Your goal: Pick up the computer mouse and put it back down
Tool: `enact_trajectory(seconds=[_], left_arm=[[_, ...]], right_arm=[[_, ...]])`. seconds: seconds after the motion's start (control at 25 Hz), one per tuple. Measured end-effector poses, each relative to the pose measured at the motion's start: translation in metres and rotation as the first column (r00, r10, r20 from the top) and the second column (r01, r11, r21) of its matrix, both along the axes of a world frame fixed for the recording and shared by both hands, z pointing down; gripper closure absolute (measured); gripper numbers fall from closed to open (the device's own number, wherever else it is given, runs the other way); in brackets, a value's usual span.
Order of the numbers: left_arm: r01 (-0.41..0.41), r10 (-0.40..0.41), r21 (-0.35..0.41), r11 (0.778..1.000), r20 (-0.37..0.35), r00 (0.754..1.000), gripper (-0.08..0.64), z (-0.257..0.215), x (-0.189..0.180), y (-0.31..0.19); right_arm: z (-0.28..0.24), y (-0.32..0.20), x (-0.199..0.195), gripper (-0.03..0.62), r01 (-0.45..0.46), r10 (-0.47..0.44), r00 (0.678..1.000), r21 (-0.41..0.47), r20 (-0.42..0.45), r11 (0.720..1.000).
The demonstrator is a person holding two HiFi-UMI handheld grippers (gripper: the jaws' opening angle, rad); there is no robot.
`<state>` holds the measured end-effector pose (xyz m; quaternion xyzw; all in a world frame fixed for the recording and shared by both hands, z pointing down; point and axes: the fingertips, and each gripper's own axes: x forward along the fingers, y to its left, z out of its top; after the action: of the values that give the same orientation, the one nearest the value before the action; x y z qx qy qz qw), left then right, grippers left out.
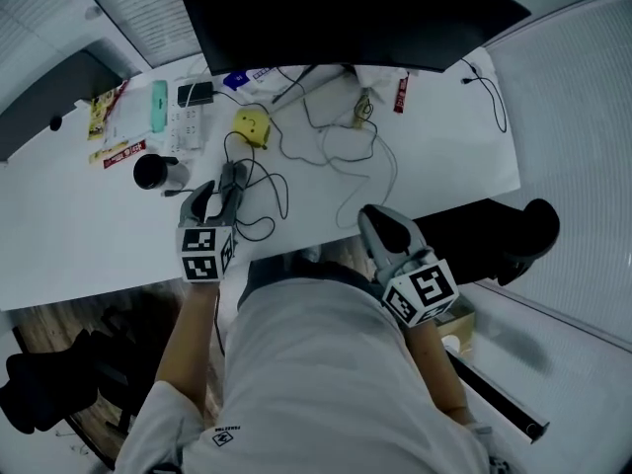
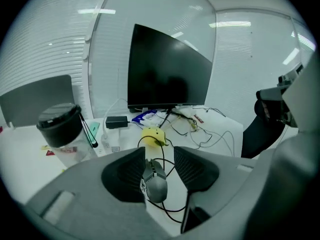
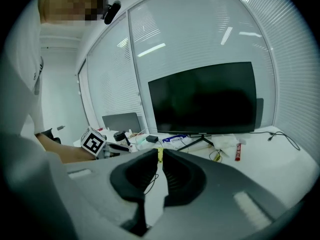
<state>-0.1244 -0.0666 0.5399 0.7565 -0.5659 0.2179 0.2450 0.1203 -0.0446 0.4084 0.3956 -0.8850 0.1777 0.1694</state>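
The grey wired computer mouse point(image 1: 234, 179) lies on the white desk point(image 1: 79, 225), its black cable looping around it. My left gripper point(image 1: 219, 196) hovers just above and on the near side of it, jaws partly apart. In the left gripper view the mouse point(image 2: 156, 183) shows down through the gap, close to the left pad point(image 2: 125, 176) in the picture, with bare desk between it and the right pad; nothing is pressed between the pads. My right gripper point(image 1: 378, 220) hangs off the desk's front edge with its pads almost together and empty point(image 3: 160, 156).
A large black monitor point(image 1: 346, 18) stands at the back. A yellow object point(image 1: 251, 124), a black-lidded cup point(image 1: 153, 171), a power strip point(image 1: 188, 126) and loose cables point(image 1: 336, 151) lie around the mouse. A black chair point(image 1: 494, 235) stands at the right.
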Motion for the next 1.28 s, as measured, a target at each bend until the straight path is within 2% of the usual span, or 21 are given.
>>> enact_trajectory(seconds=[0.44,0.8,1.08,1.28], left_arm=[[0.085,-0.081,0.166,0.982,-0.034,0.996,0.545,-0.094,-0.010,0.027],[0.158,-0.138,0.231,0.960,-0.101,0.985,0.551,-0.135,-0.023,0.057],[0.190,-0.173,0.261,0.946,-0.088,0.981,0.551,-0.152,-0.032,0.074],[0.201,-0.190,0.261,0.944,-0.068,0.979,0.551,-0.154,-0.036,0.082]], right_arm=[[-0.019,-0.009,-0.056,0.560,0.170,-0.173,0.981,0.041,0.084,0.985],[-0.031,-0.010,-0.092,0.560,0.284,-0.291,0.950,0.070,0.115,0.956],[-0.038,-0.013,-0.114,0.560,0.346,-0.356,0.926,0.098,0.122,0.933],[-0.039,-0.013,-0.124,0.560,0.379,-0.390,0.913,0.106,0.117,0.919]])
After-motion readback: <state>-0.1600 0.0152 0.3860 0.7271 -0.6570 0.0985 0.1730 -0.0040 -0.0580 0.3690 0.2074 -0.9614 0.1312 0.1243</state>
